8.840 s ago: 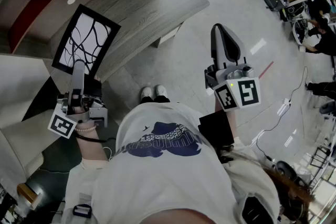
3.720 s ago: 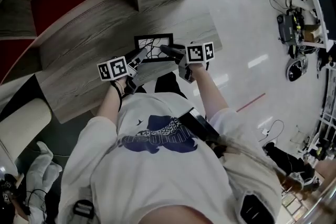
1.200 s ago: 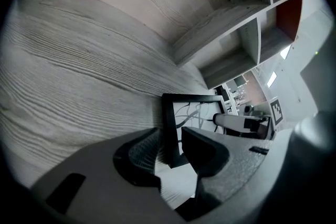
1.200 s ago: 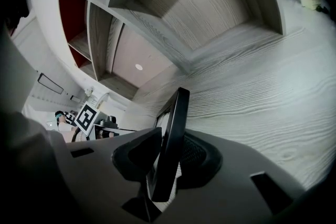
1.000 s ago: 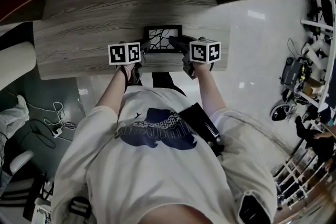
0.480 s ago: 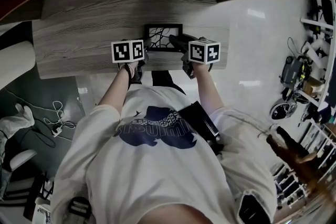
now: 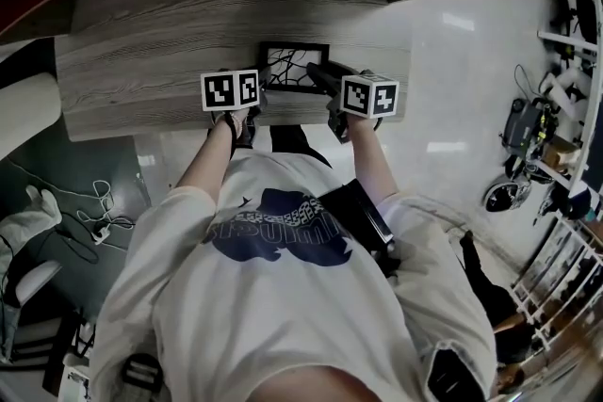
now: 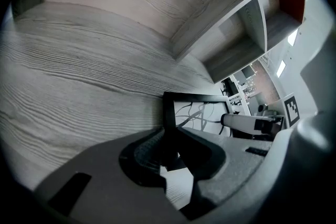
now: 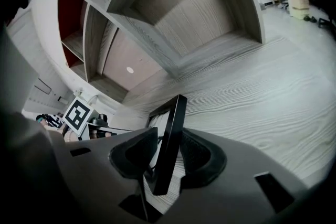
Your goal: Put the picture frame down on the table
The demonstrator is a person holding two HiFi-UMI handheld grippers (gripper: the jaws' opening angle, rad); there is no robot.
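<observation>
Black rectangular picture frame [image 7: 294, 68], dark curling lines on its white sheet, sits over the grey wood-grain table [image 7: 141, 61], close to the near edge and towards the right end; I cannot tell whether it lies fully flat on the wood; my left gripper [image 7: 256, 93] is clenched on its left side, the black edge running in between the pads [image 8: 149, 152]; my right gripper [image 7: 317, 72] grasps its right side, both pads pressed to the thin black rim [image 9: 170, 134].
</observation>
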